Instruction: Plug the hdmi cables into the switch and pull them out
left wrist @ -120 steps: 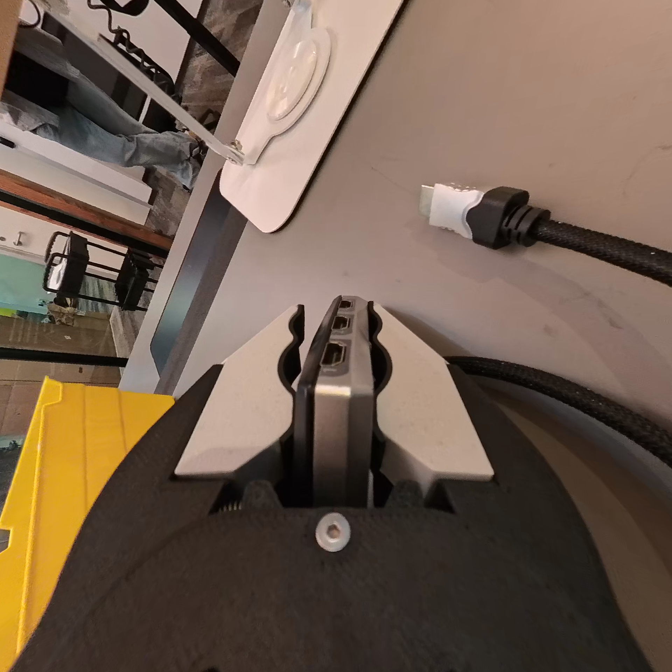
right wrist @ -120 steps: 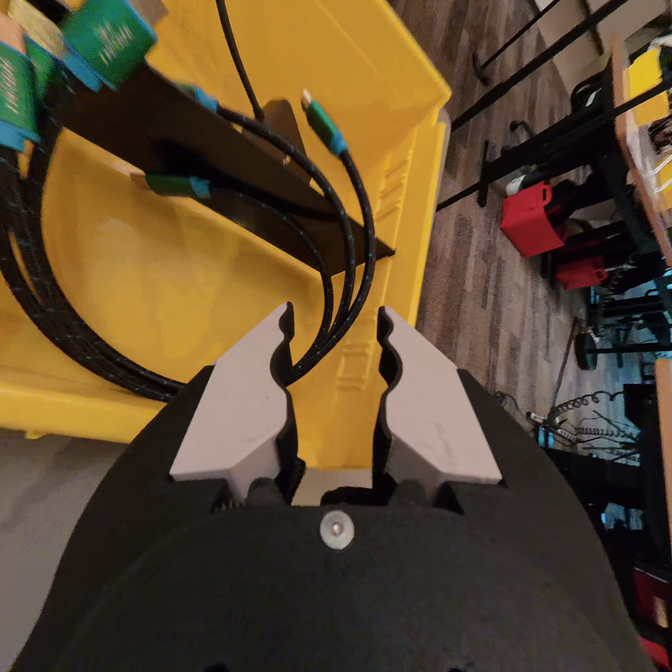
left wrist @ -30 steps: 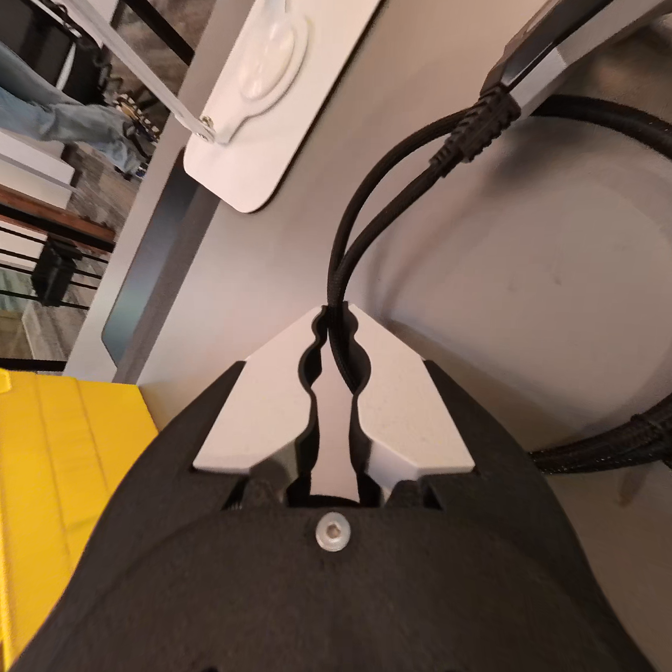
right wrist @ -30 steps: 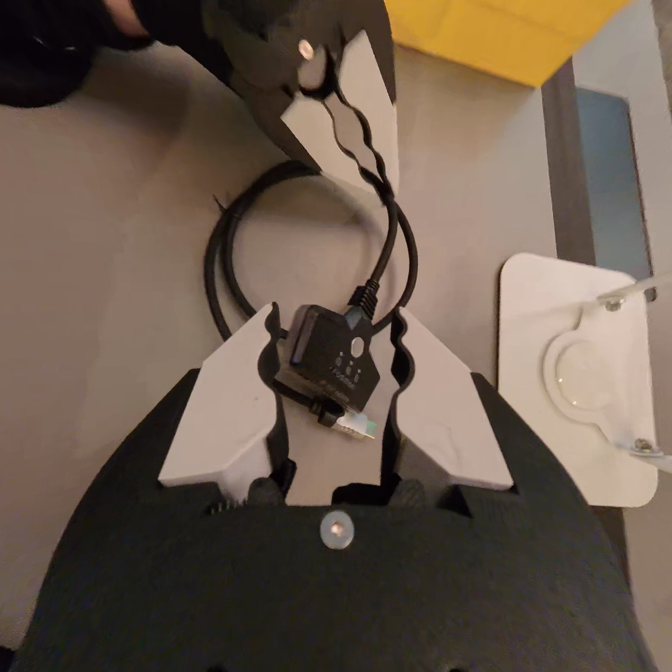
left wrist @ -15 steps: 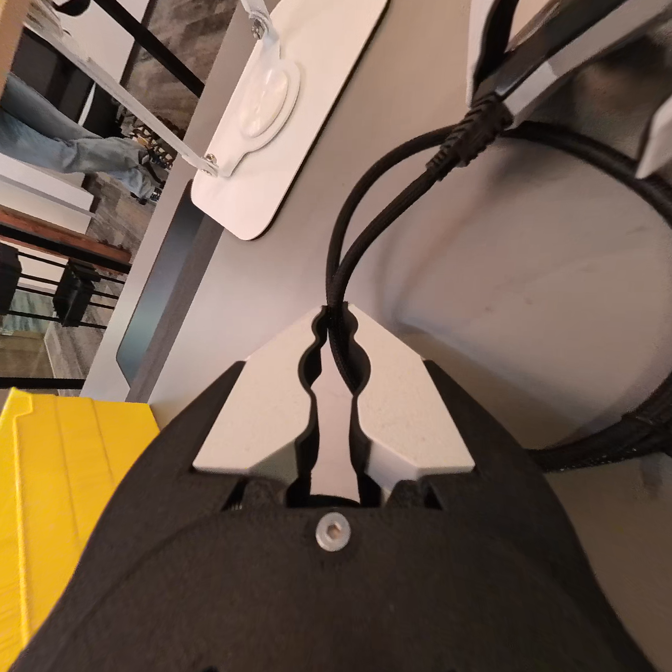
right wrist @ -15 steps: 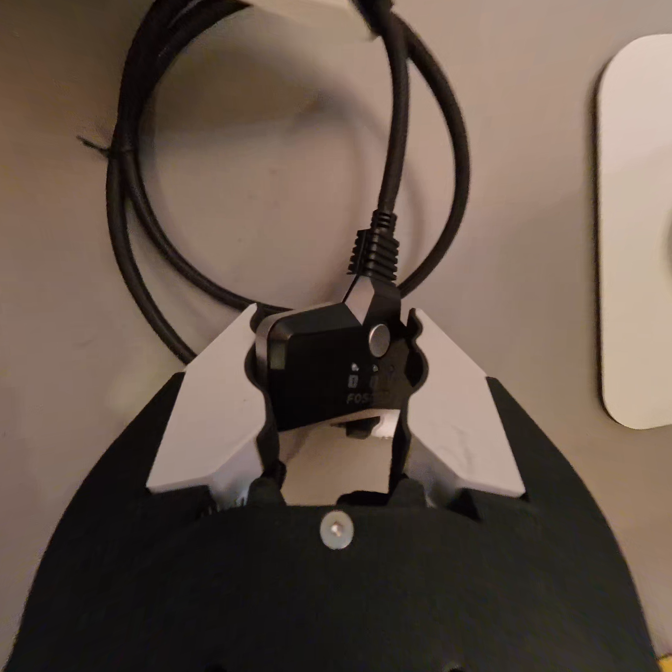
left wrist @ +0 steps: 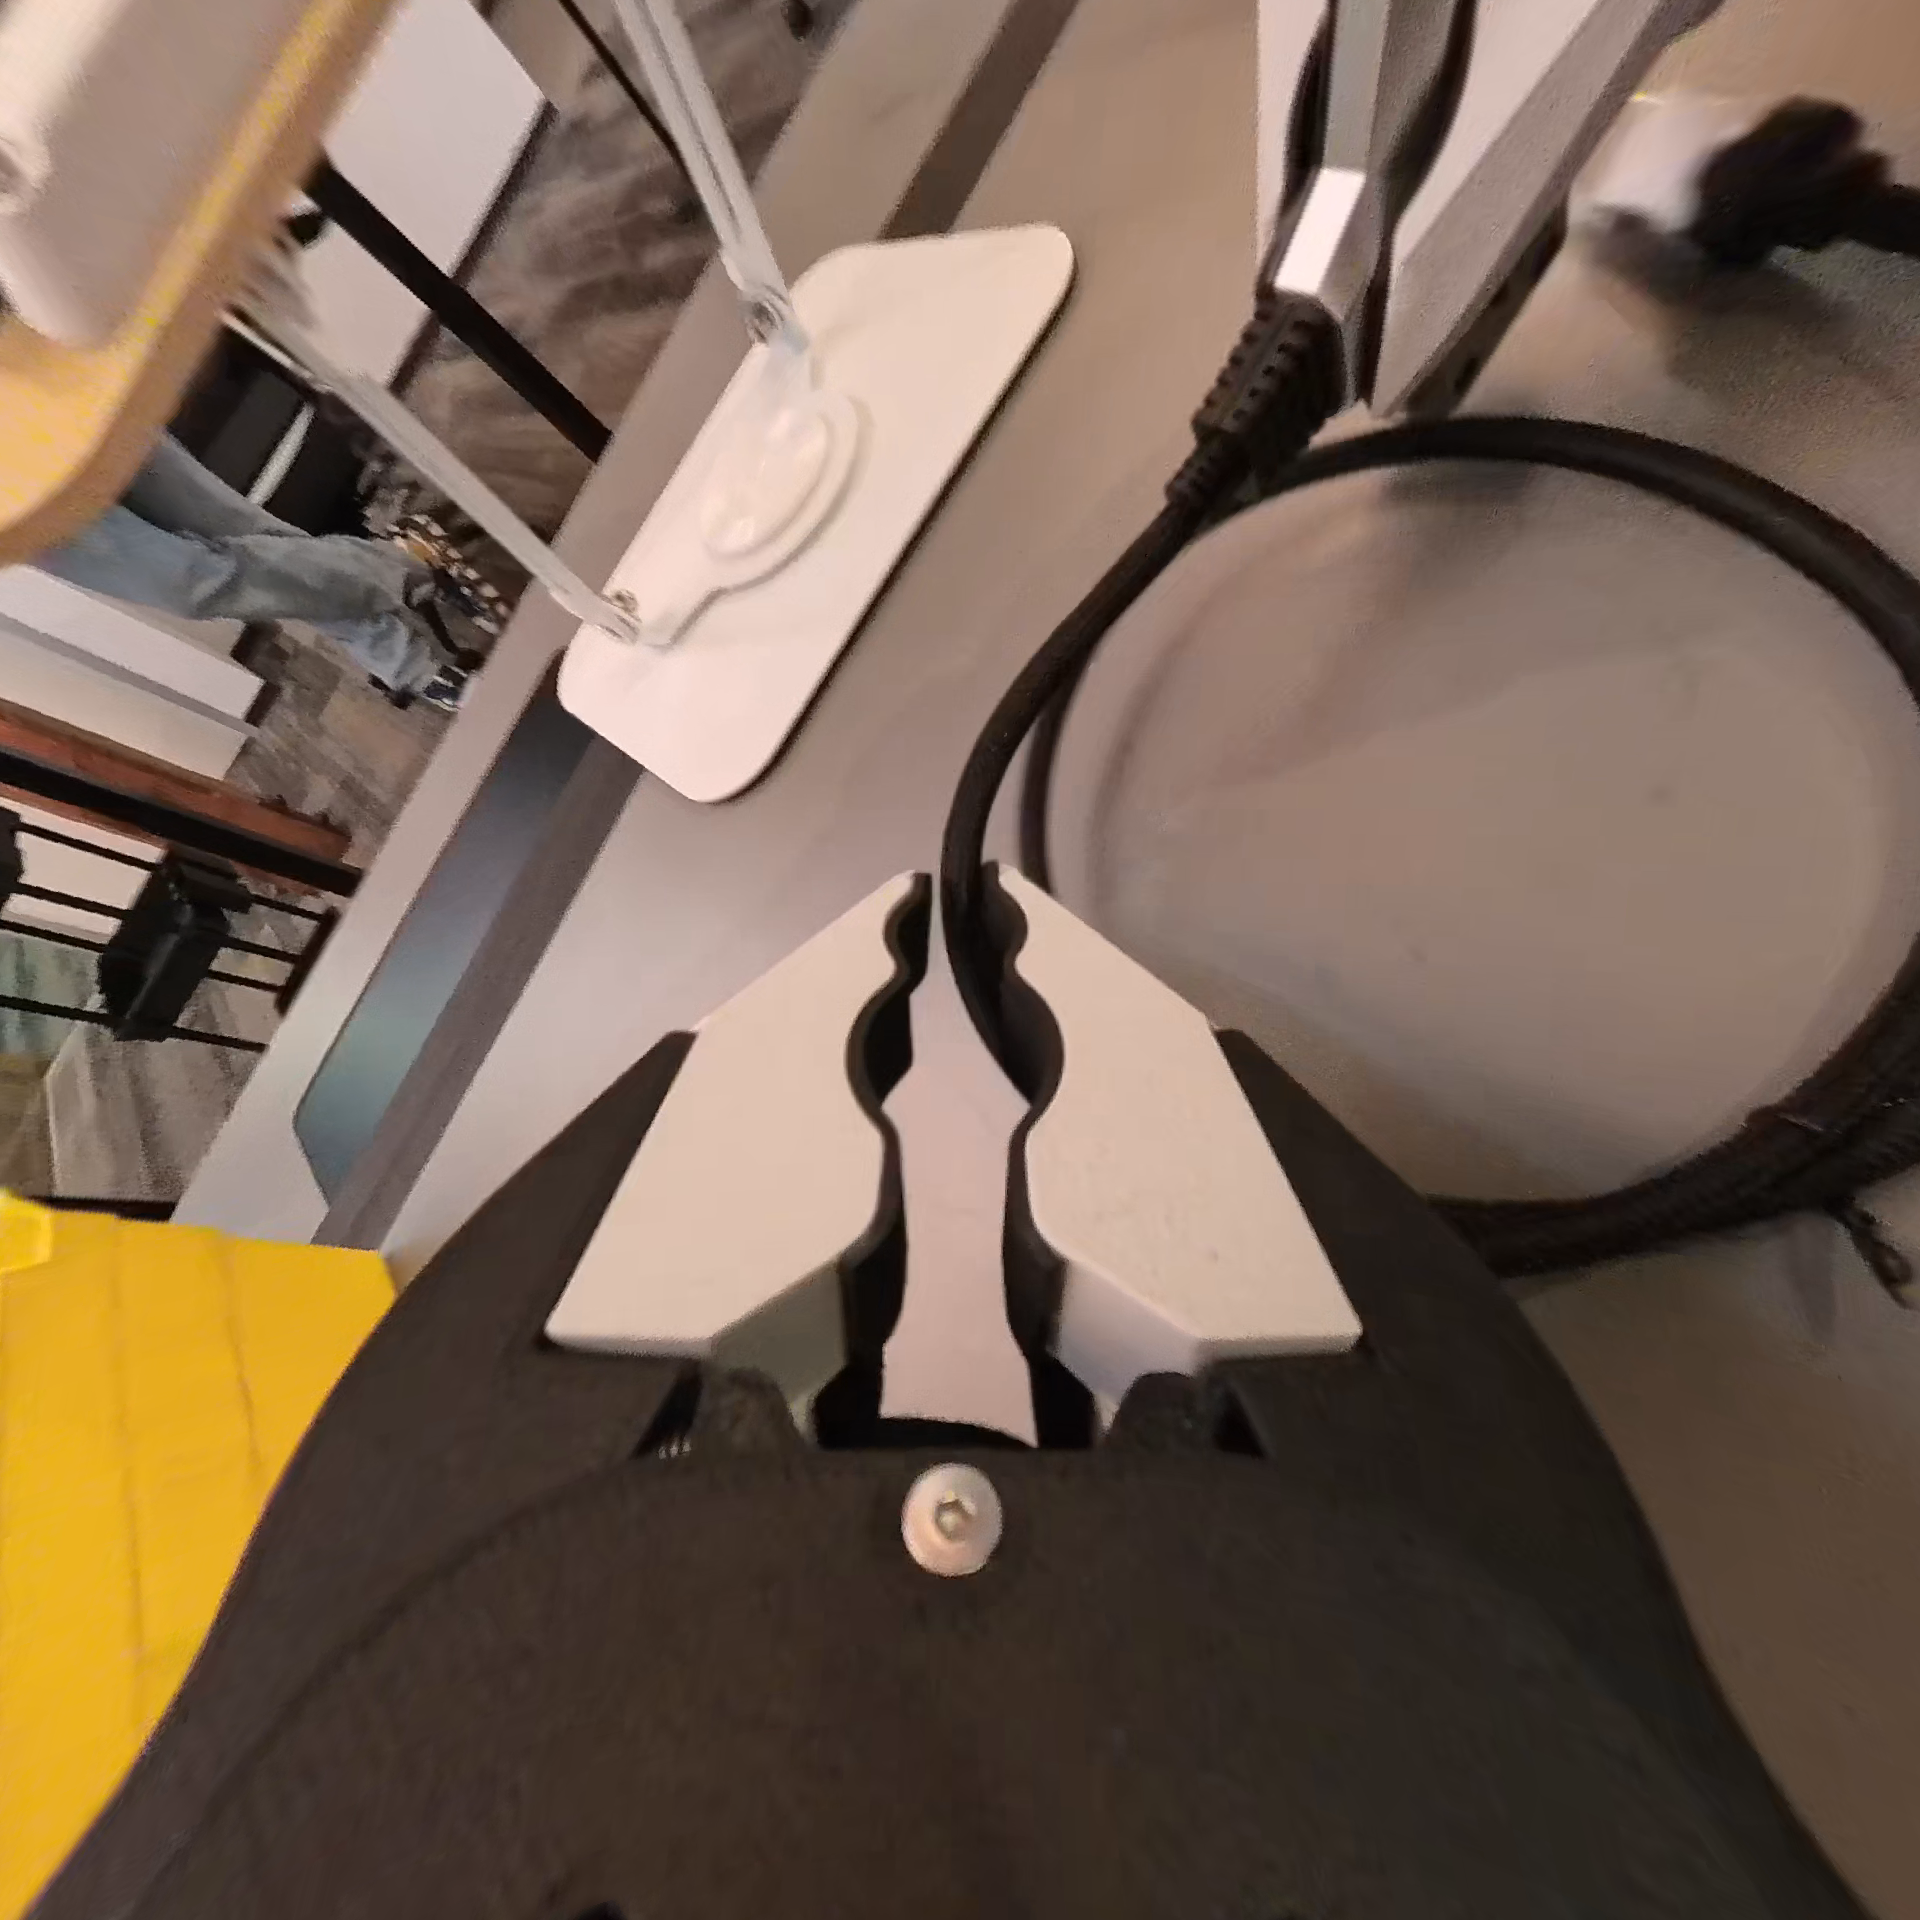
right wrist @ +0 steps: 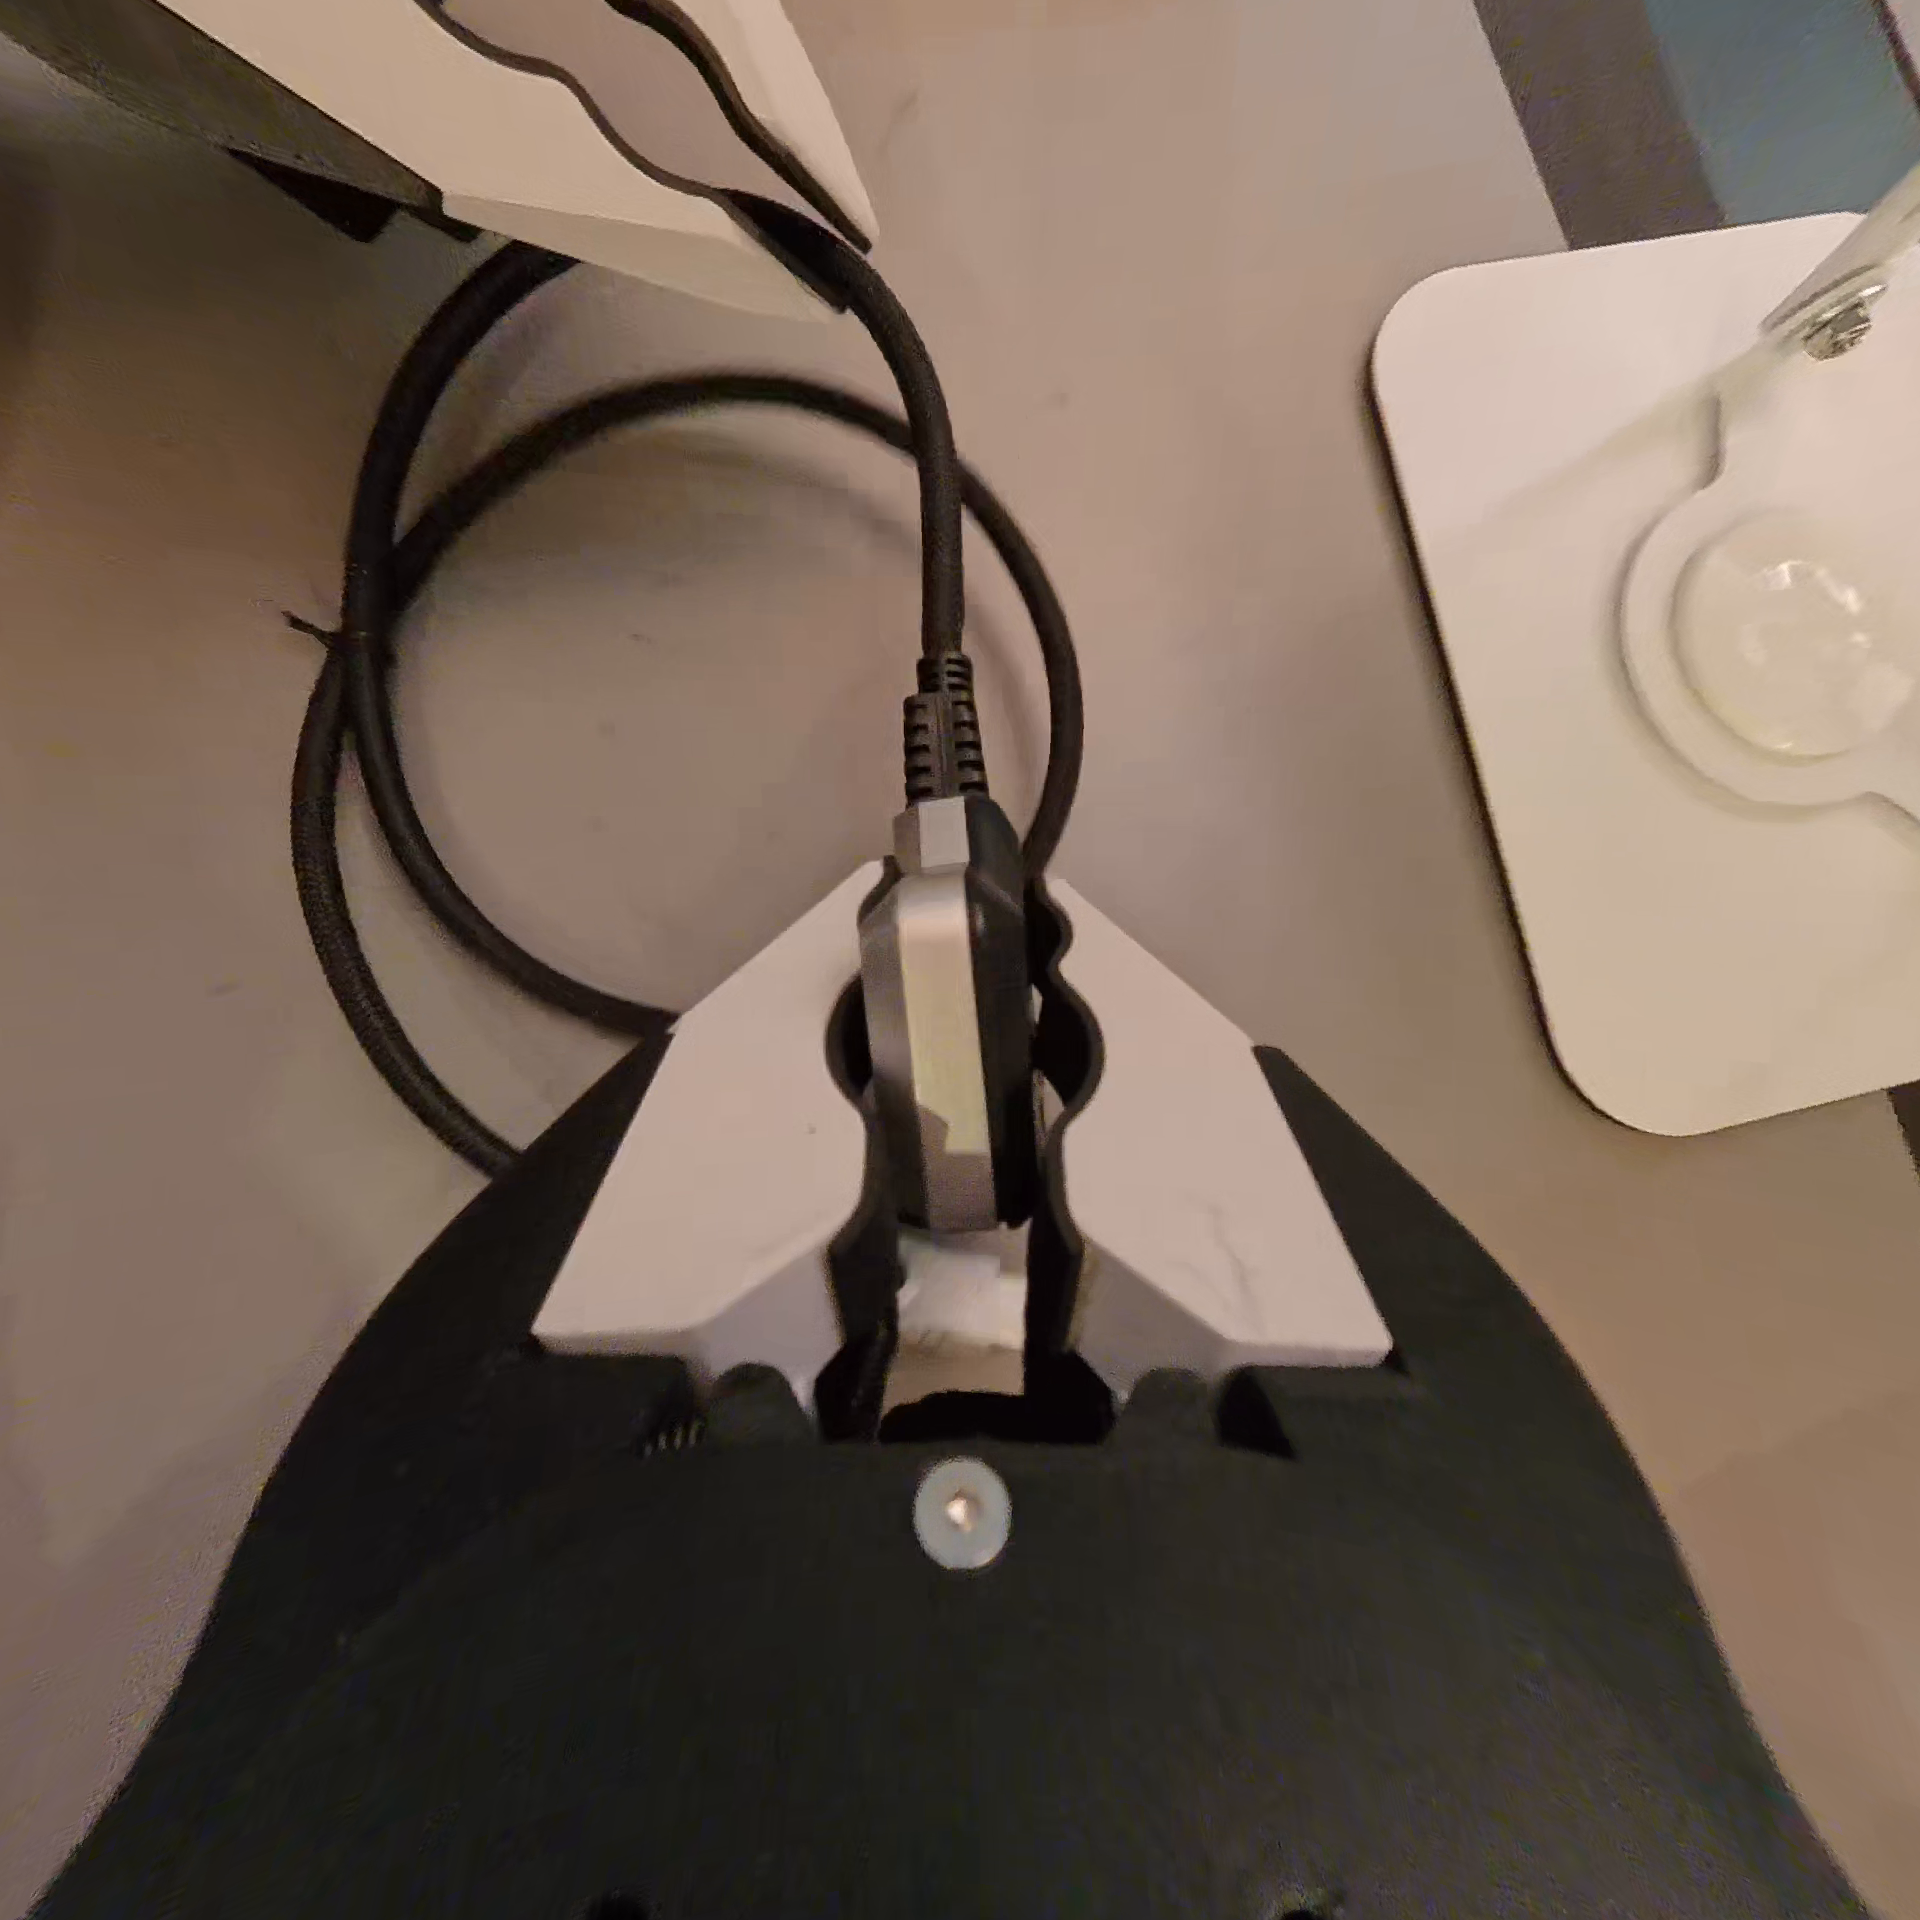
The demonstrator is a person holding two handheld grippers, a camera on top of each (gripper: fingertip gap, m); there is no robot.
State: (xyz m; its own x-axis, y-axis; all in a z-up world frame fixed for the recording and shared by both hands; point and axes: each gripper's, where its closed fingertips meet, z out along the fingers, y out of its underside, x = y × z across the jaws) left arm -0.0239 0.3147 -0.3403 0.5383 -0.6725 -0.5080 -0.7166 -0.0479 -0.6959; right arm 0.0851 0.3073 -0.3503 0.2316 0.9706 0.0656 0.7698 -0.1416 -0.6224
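The HDMI switch (right wrist: 940,1039) is a small black and silver box with its own black braided cable (right wrist: 935,499). My right gripper (right wrist: 961,883) is shut on the switch and holds it on edge. My left gripper (left wrist: 956,883) is shut on that cable a short way from its strain relief (left wrist: 1247,395). The left gripper also shows at the top of the right wrist view (right wrist: 727,177). The right gripper with the switch shows at the top of the left wrist view (left wrist: 1340,208). A white and black HDMI plug (left wrist: 1704,197) lies blurred on the grey table beyond.
The rest of the cable lies in a coil (right wrist: 353,727) on the grey table (left wrist: 1455,831). A white stand base (right wrist: 1662,675) with a clear arm stands near the table edge. A yellow bin (left wrist: 156,1455) is at the left. My right fingertips sit around 12 cm from my left ones.
My right gripper has closed on the switch, which lay flat between its open fingers, and now holds it turned on edge. My left gripper keeps its hold on the cable.
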